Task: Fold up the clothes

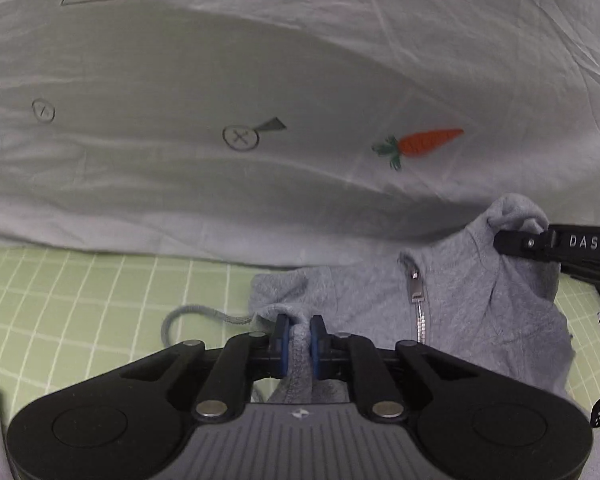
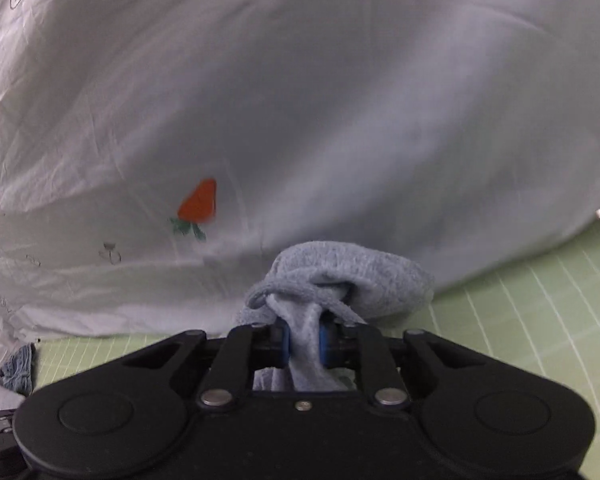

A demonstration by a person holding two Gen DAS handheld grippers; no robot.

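Note:
A grey zip-up hoodie (image 1: 472, 300) lies bunched on the green checked sheet (image 1: 80, 300). Its metal zipper (image 1: 417, 292) and a grey drawstring (image 1: 188, 316) show in the left wrist view. My left gripper (image 1: 300, 340) is shut on a fold of the hoodie's edge. My right gripper (image 2: 304, 340) is shut on another bunch of the same grey fabric (image 2: 352, 276) and lifts it. In the left wrist view the right gripper's black finger (image 1: 540, 242) holds the hoodie's raised corner at the right.
A big white duvet (image 1: 260, 80) with a small orange carrot print (image 1: 428, 142) and drawn circles fills the space behind the hoodie. It also fills the right wrist view (image 2: 340, 100). A small blue-grey cloth (image 2: 18, 368) lies at the left on the green sheet (image 2: 520, 320).

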